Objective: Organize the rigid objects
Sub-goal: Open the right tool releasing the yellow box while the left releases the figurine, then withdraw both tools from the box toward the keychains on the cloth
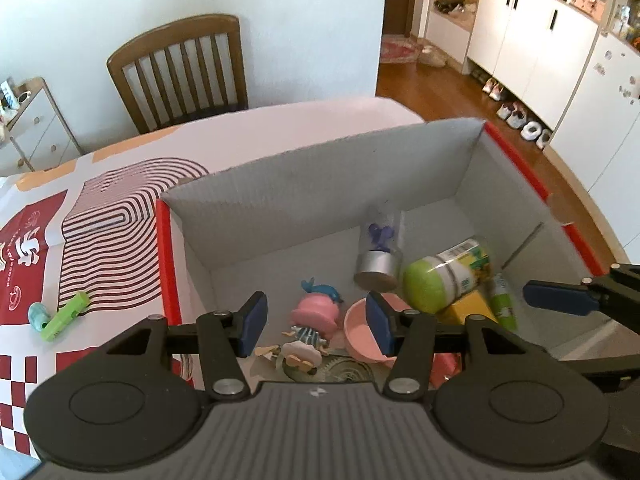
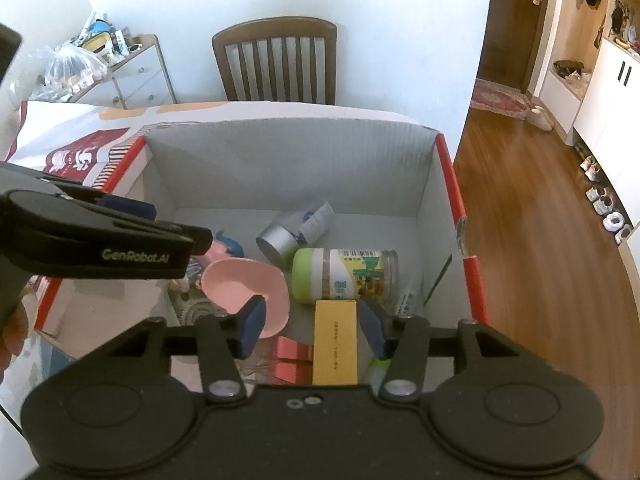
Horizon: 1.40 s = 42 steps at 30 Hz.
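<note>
- Toys and containers sat heaped in the red-edged cardboard box [image 2: 450, 184] on the table: a pink bowl [image 2: 248, 288], a green-capped jar [image 2: 344, 276] lying on its side, a silver-capped clear tube [image 2: 288, 232] behind it, a yellow block [image 2: 334, 344] near the front wall, and a pink-hatted figurine [image 1: 316, 316] to the left.
- Left gripper [image 1: 316, 322] hovered over the figurine and bowl, jaws partly apart, nothing pinched between them.
- Right gripper [image 2: 312, 330] straddled the yellow block with its pads clear of both sides, so the block looked released, not held.
- Outside the box, on the left of the table, a green toy [image 1: 66, 316] lay waiting, probably the next candidate.
- Doing the step well looked to mean lifting both grippers straight up, so neither pad dragged the block or tipped the bowl, before swinging left across the box wall.
- Readable writing: "GenRobot.AI" on the left gripper's side as the right camera saw it. The jar carried a barcode and a printed label, the block a line of small characters, the tablecloth [image 1: 36, 240] large white characters on red; none of these was legible.
</note>
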Tool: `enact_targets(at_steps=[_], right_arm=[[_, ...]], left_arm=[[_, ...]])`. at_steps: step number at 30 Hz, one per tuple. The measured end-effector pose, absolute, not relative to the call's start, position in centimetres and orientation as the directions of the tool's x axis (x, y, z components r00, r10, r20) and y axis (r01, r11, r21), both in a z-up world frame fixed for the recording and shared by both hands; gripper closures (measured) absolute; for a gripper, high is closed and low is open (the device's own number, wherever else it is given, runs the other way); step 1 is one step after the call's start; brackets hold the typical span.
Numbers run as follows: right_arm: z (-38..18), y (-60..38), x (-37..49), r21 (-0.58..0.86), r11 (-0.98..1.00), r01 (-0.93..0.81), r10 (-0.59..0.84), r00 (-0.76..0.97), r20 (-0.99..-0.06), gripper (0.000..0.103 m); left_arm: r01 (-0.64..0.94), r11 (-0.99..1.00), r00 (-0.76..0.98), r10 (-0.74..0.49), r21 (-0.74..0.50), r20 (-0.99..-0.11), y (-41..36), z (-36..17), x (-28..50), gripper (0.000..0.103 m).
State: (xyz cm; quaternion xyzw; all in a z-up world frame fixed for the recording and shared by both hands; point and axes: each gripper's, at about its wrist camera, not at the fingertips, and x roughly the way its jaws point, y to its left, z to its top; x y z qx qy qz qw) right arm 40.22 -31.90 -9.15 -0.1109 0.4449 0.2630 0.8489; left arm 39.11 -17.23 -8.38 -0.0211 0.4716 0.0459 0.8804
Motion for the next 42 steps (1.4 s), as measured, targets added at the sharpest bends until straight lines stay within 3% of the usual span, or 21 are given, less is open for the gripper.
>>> enact_targets(at_steps=[19,21,24,29,34,42], right_arm=[[-5.5,-32.3,36.9,0.059,0.799,-0.598,0.417,0.482,-0.77,0.027],[-5.2,-32.1,36.4,0.059,0.795,-0.603,0.425,0.486,-0.764,0.02],[-4.4,-31.9,35.7,0.067,0.791,-0.608,0.445,0.496,-0.745,0.015],[-3.3,-31.4,34.4,0.083,0.793,-0.604,0.47,0.519,-0.714,0.004],[-3.0,-29.8,32.7,0.035,0.795,-0.605,0.458,0.562,-0.689,0.003],[-2.2,-26.7,29.9,0.076,0.789,-0.61,0.502,0.567,-0.653,0.0]], left_arm=[[-0.108,0.991,0.658,0.008,-0.084,-0.753,-15.9,-3.2,32.0,0.035],[-0.11,0.99,0.668,0.007,-0.089,-0.744,-15.4,-2.9,31.1,0.034],[-0.126,0.986,0.68,0.008,-0.105,-0.733,-14.3,-2.5,29.8,0.025],[-0.148,0.979,0.695,0.004,-0.139,-0.719,-11.9,-2.0,27.7,0.024],[-0.179,0.973,0.701,0.024,-0.143,-0.713,-9.2,-2.0,25.9,0.02],[-0.175,0.975,0.712,0.028,-0.139,-0.701,-4.7,-2.5,22.8,0.02]])
